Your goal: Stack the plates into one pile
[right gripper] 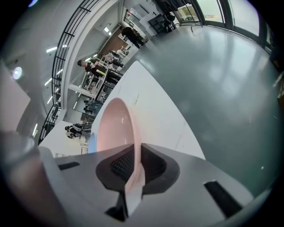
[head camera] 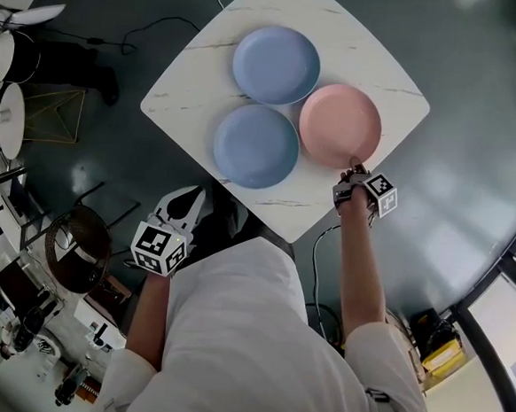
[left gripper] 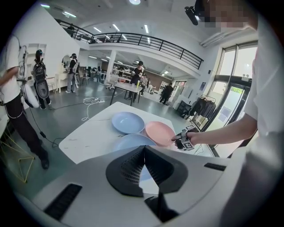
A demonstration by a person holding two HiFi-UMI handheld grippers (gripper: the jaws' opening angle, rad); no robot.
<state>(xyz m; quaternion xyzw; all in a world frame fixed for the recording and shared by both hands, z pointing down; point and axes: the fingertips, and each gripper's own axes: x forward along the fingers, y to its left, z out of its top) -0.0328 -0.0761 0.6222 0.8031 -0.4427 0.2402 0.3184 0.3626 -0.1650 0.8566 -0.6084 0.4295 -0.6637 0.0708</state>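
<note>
1. Table (head camera: 369,40): white, marble-look top, upper centre of head view; holds 3 plates.
2. Upper blue plate (head camera: 276,64): top centre, lying flat.
3. Lower blue plate (head camera: 256,145): just below the upper blue plate, nr table's lower-left edge.
4. Pink plate (head camera: 340,124): right of both blues, just beside them.
5. Right gripper (head camera: 353,169): centre-right; jaws pinched on pink plate's lower rim.
6. Left gripper (head camera: 192,197): lower left, off the table edge; jaws together, nothing btwn them.
</note>
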